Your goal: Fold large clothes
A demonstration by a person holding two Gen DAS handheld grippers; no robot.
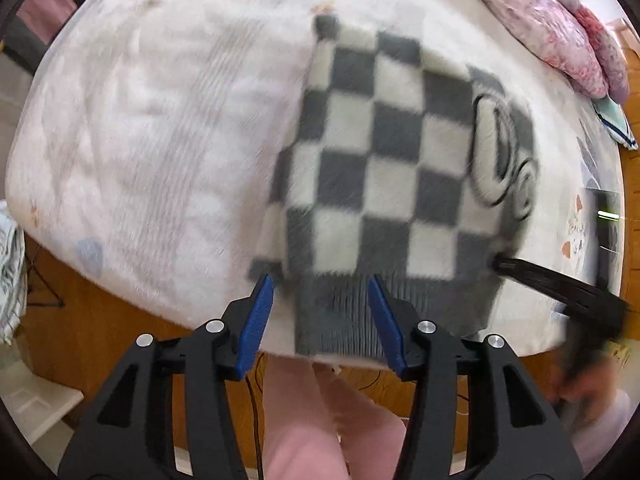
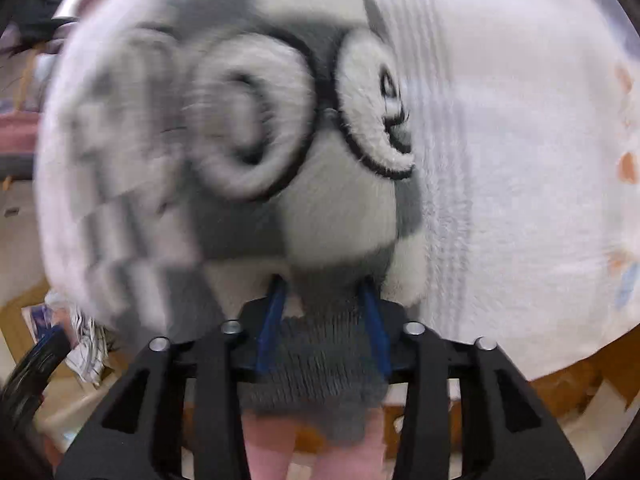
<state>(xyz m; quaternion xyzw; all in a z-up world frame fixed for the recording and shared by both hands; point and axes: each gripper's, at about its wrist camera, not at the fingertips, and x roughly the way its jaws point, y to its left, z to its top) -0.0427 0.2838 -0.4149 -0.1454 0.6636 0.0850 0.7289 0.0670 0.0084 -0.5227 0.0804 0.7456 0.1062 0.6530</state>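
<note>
Your left gripper (image 1: 322,300) hangs open above the checked sweater (image 1: 392,160), folded on the bed (image 1: 140,140) near its near edge; your right gripper (image 2: 324,312) straddles the grey hem, grip unclear, so lifting could drag the fold apart

bed (image 1: 160,120): white cover | floor (image 1: 100,320): wood | daylight
</note>
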